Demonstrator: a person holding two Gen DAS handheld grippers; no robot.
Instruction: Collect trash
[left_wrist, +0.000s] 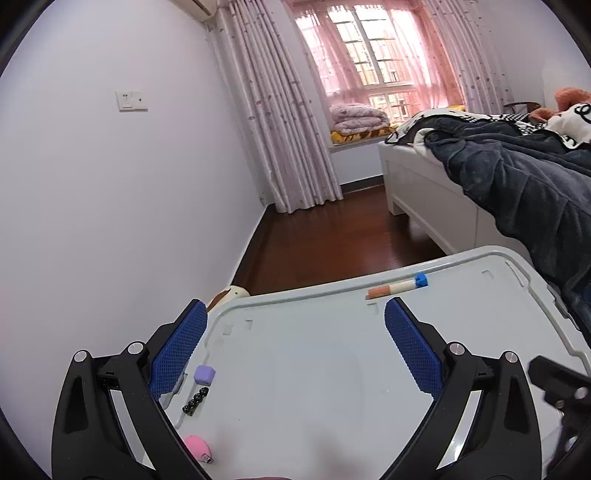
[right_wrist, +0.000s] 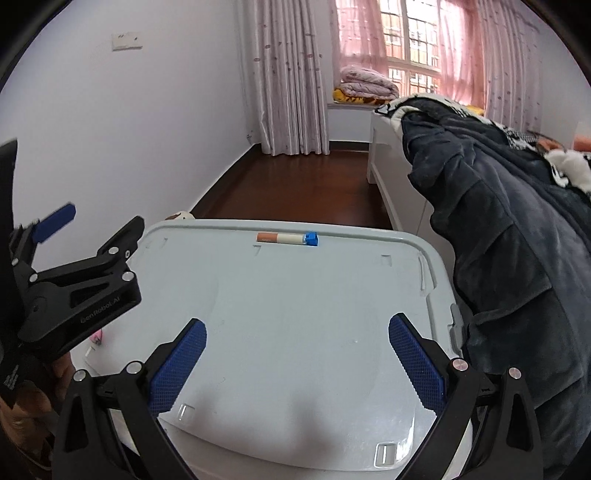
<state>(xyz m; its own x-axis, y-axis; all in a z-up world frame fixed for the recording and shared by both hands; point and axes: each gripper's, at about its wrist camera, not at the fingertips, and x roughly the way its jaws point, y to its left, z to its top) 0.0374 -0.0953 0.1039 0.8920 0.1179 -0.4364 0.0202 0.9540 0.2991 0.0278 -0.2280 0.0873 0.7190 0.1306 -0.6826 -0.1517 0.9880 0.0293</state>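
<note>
Both my left gripper and right gripper gape wide, holding nothing. On the bin lid, the tube lies at the far edge; the purple cube, beads and pink thing, perhaps a clipper, lie along the left edge, uncollected.

Soft window daylight — perhaps slightly blurred

your two wrist views sit low and close over the grey lid, facing the window; both share the lid and bed
</note>
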